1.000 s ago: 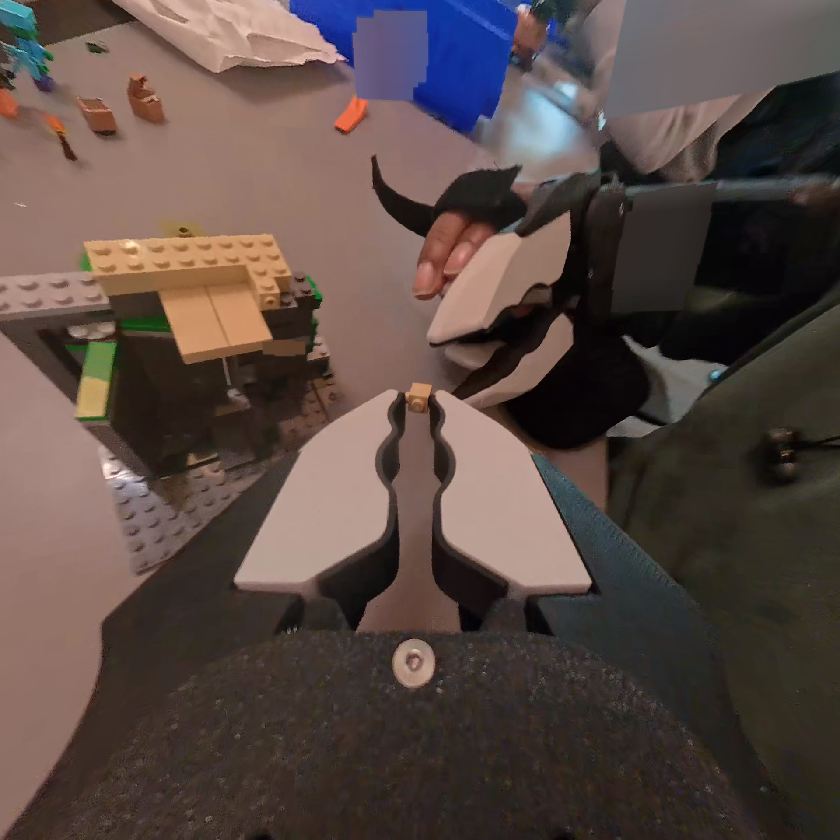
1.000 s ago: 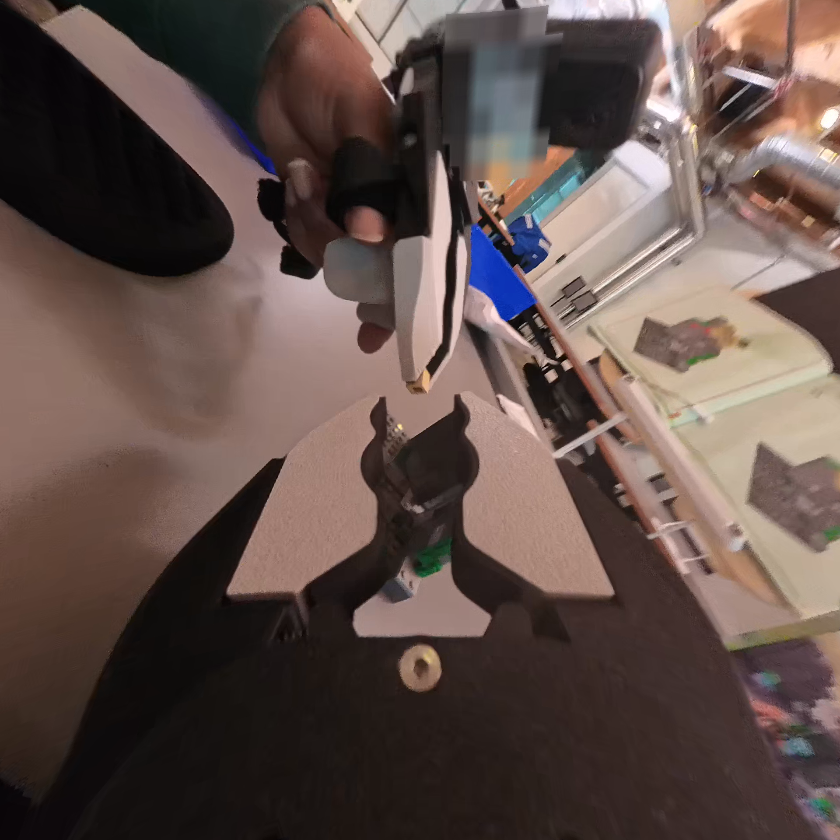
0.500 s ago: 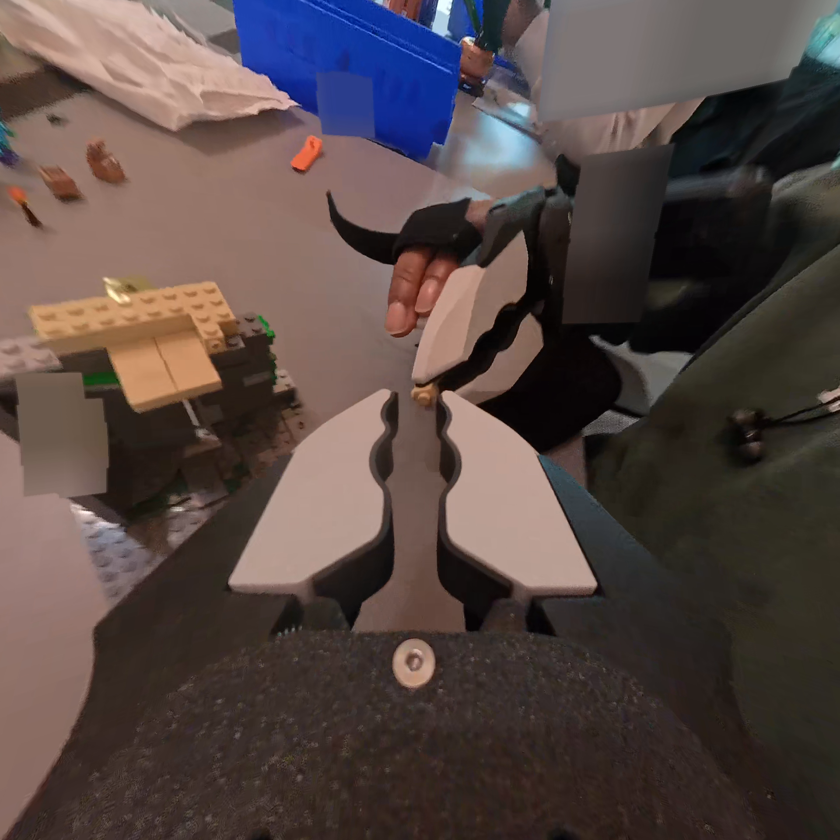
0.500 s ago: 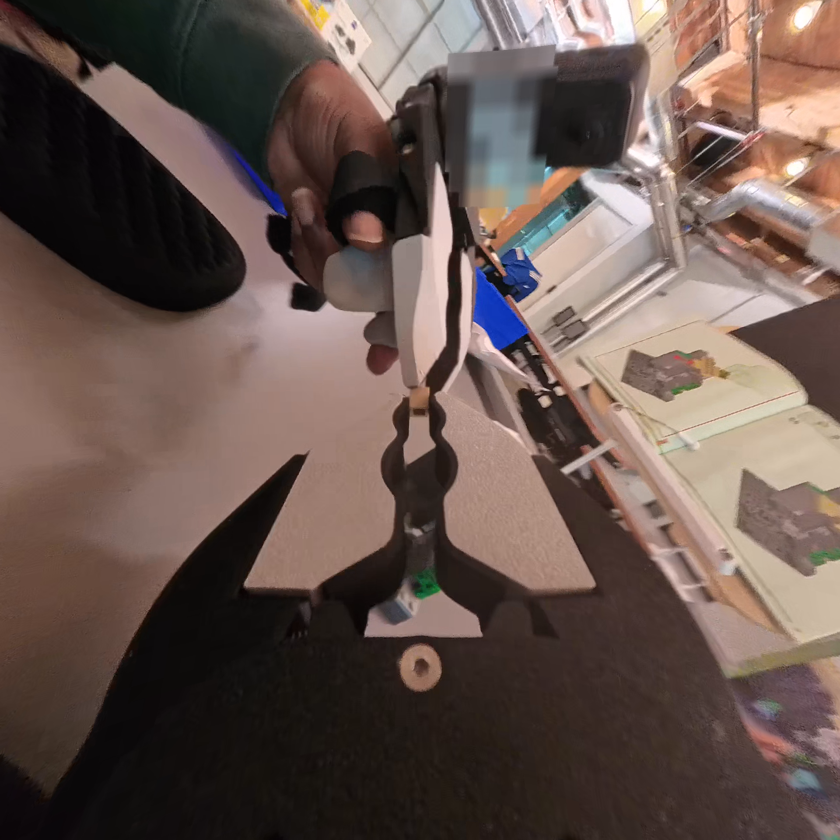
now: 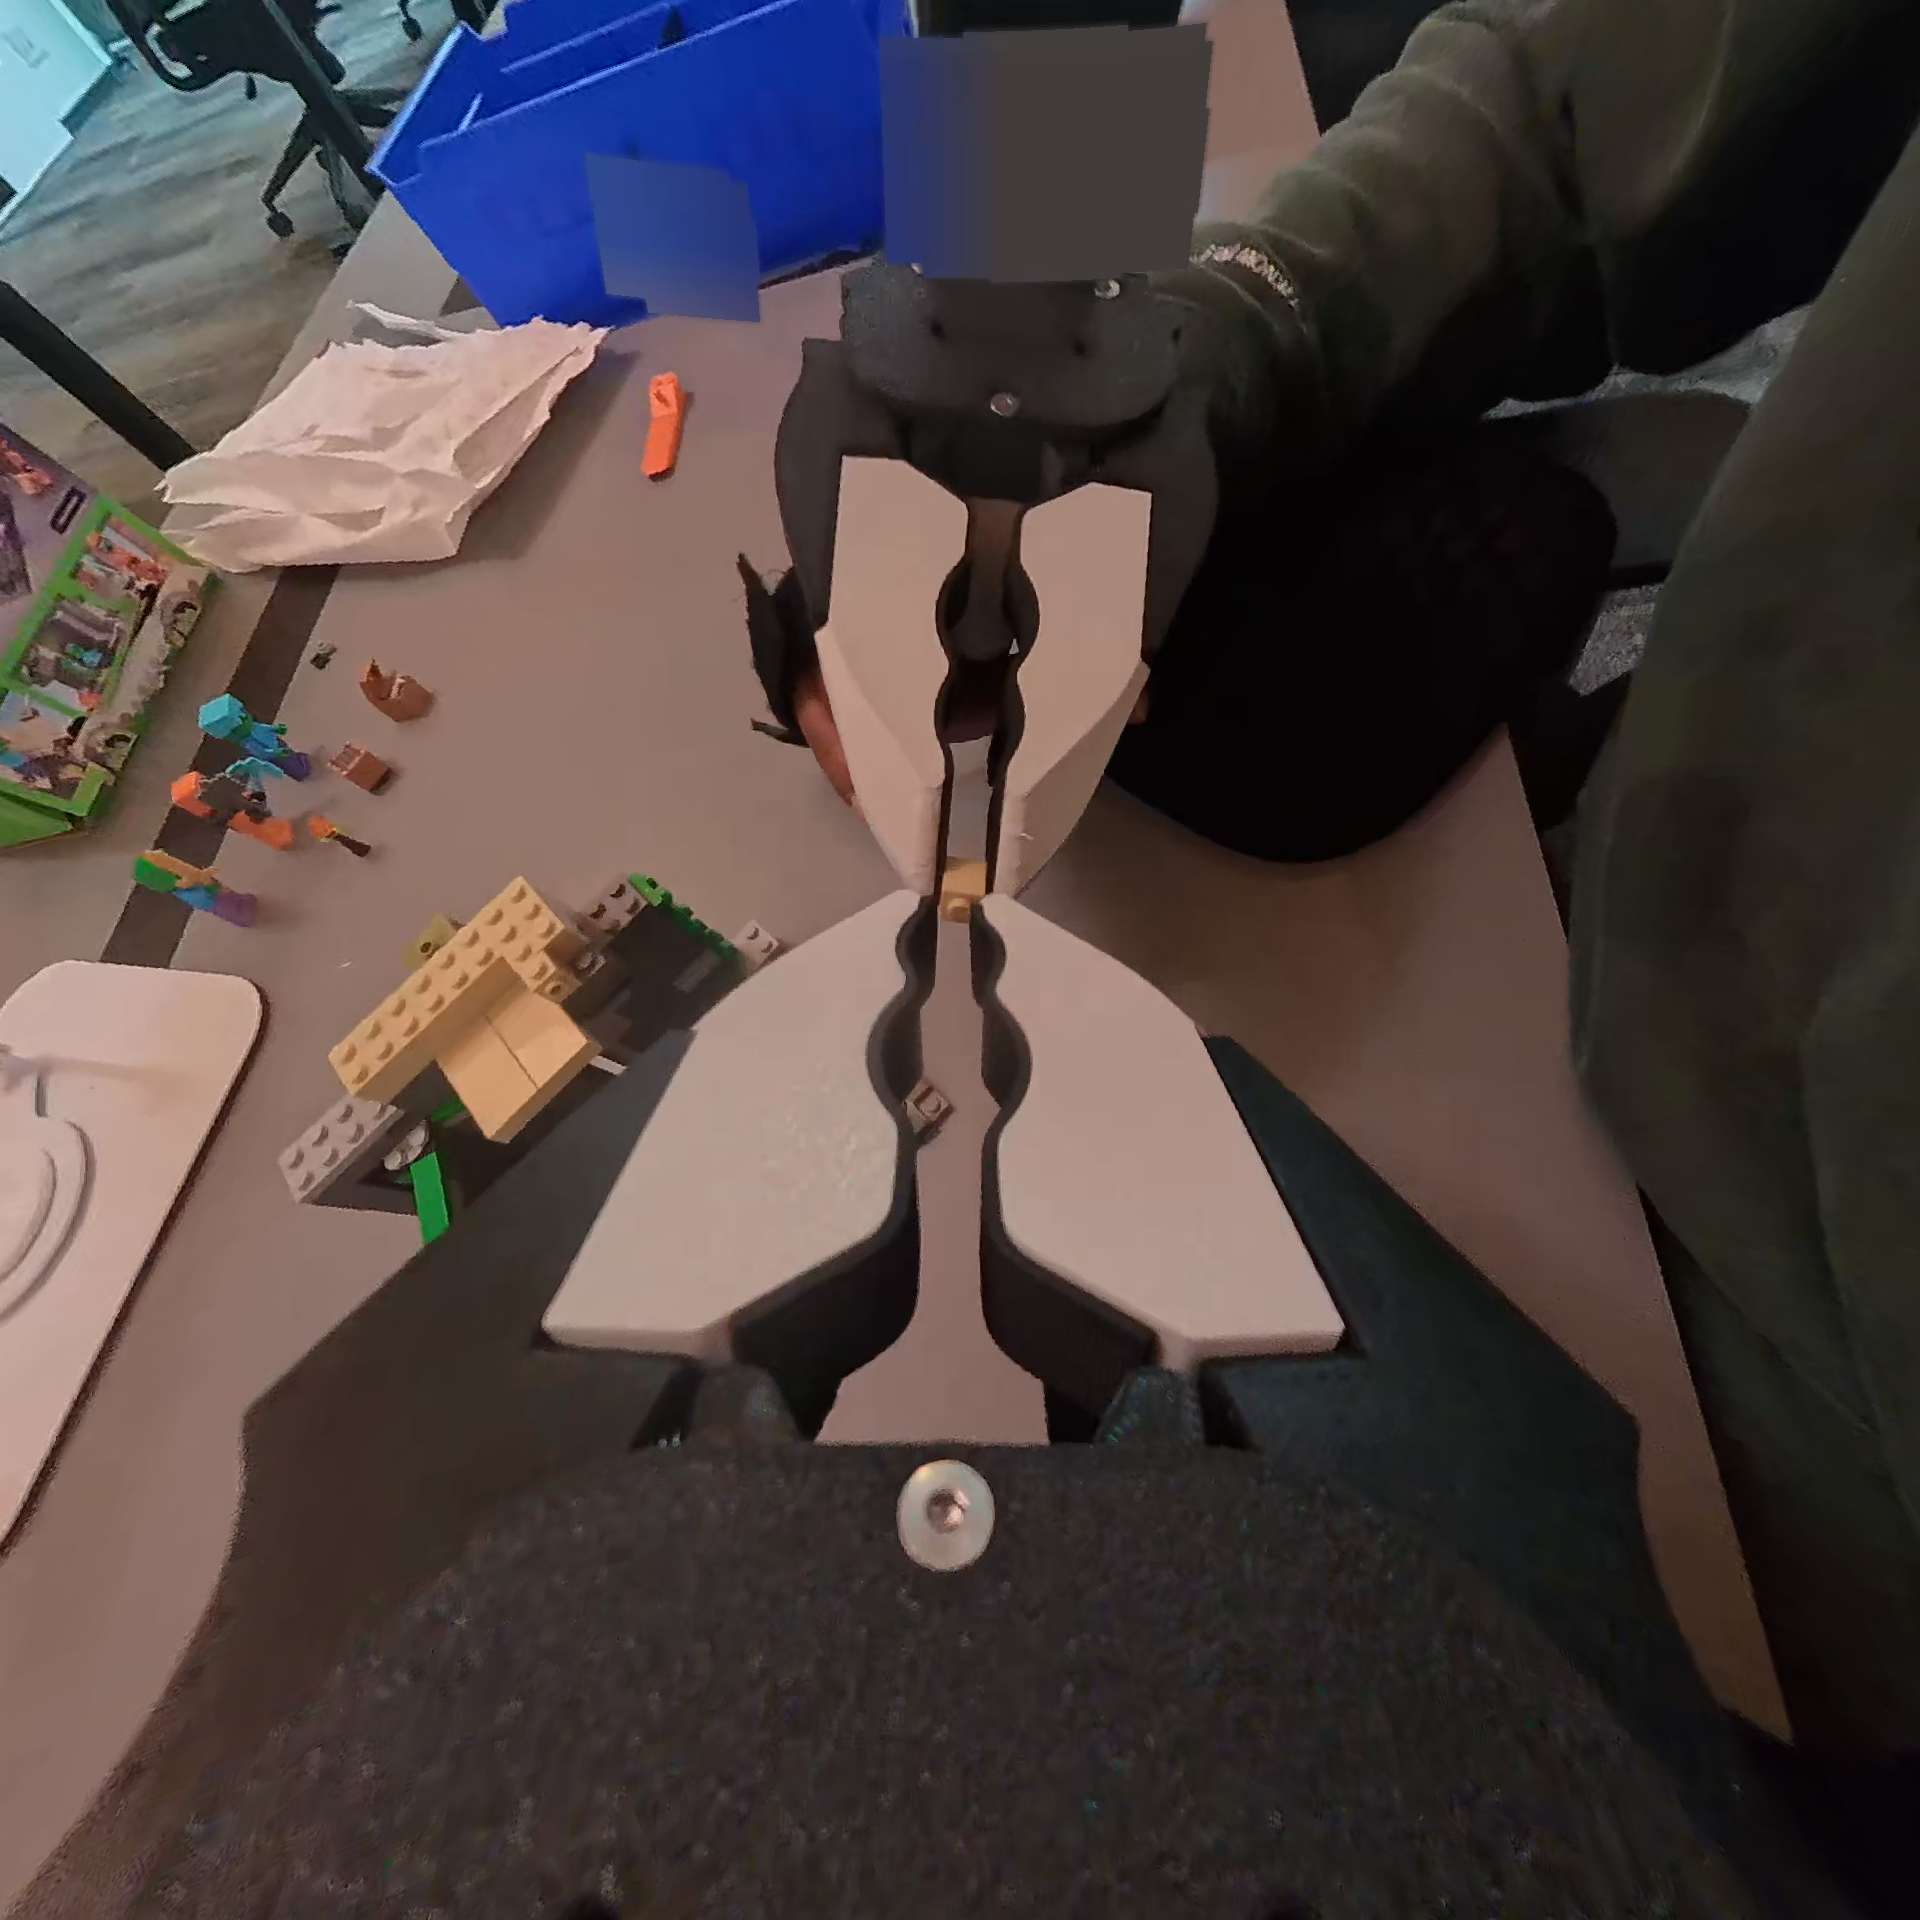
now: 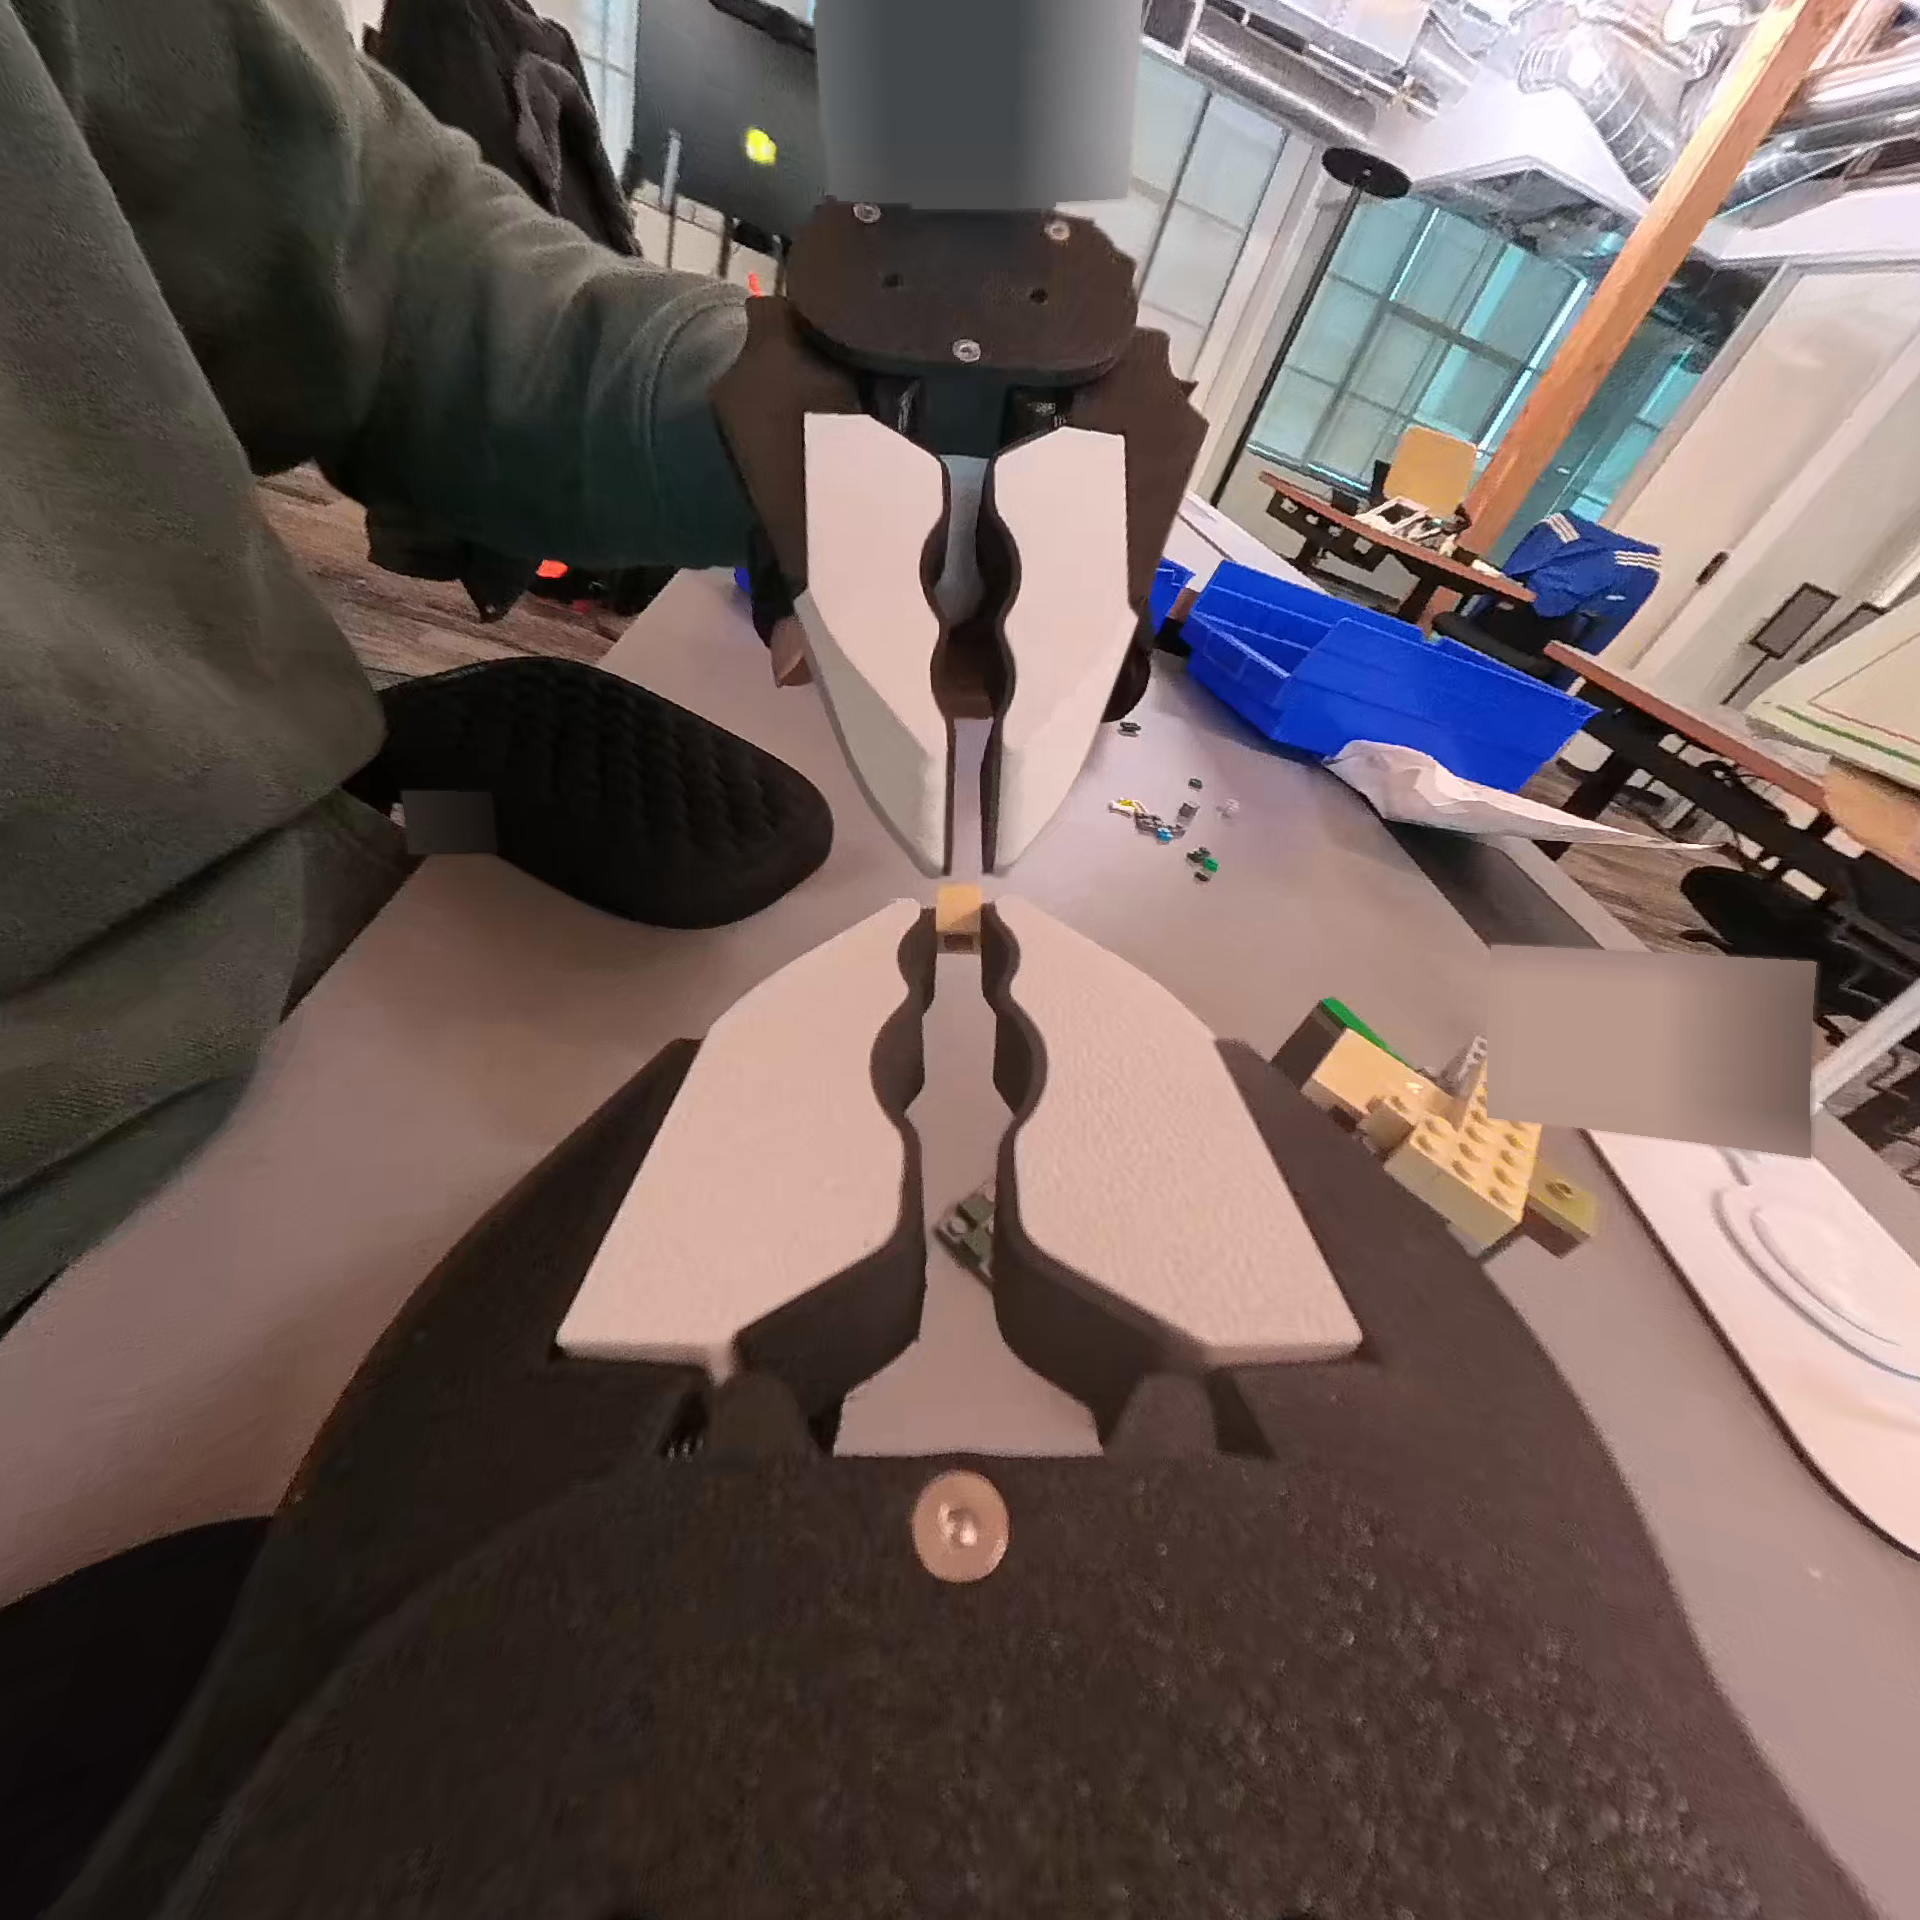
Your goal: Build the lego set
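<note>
A small tan brick (image 6: pixel 956 912) sits between the tips of my right gripper (image 6: pixel 956 920), which is shut on it above the grey table. In the left wrist view the brick (image 5: pixel 962 885) shows in the far gripper's tips. My left gripper (image 5: pixel 952 914) faces it tip to tip. Its jaws stand a narrow gap apart and hold nothing, and in the right wrist view its tips (image 6: pixel 964 868) end just short of the brick. The partly built model (image 5: pixel 488 1029) with a tan studded roof stands on the table to the left, and it also shows in the right wrist view (image 6: pixel 1444 1132).
A small grey plate (image 5: pixel 928 1107) lies on the table under the grippers. Blue bins (image 5: pixel 644 135), crumpled white paper (image 5: pixel 384 447), an orange piece (image 5: pixel 663 421), minifigures (image 5: pixel 249 748), the set box (image 5: pixel 73 644) and a white pad (image 5: pixel 104 1091) lie around. A black mesh armrest (image 6: pixel 592 790) is close by. Left tips and right tips are each some 20 centimeters from the black mesh armrest (image 6: pixel 592 790).
The left gripper held the tan brick a second ago. The right gripper closed on it and the left let go. Both grippers swung to face each other tip to tip.
</note>
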Available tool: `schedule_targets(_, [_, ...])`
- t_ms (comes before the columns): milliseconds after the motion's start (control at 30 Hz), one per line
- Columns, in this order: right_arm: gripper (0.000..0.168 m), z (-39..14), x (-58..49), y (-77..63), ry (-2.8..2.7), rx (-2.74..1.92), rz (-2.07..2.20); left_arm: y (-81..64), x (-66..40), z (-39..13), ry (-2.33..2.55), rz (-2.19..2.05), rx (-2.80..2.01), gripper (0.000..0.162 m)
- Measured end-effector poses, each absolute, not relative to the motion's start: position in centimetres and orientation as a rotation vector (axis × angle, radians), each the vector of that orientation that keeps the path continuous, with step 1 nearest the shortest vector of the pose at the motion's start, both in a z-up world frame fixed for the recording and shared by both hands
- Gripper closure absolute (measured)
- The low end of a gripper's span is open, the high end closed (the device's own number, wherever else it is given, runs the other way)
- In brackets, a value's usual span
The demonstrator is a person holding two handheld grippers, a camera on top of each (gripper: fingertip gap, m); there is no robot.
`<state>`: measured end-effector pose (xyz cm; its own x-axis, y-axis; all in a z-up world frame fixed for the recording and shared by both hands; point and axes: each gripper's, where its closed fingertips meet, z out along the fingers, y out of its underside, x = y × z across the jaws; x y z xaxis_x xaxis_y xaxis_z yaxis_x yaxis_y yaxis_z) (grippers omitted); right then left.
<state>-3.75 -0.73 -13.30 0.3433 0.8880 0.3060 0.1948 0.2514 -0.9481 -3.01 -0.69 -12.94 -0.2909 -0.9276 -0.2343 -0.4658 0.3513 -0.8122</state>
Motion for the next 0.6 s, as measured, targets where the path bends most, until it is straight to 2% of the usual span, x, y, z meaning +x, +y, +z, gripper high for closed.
schedule_targets(600, [0.161,-12.83,-3.80,-1.44,-1.141,-1.242,0.763,-1.65,-2.95,-12.76,1.978,-0.789,-1.163,0.158])
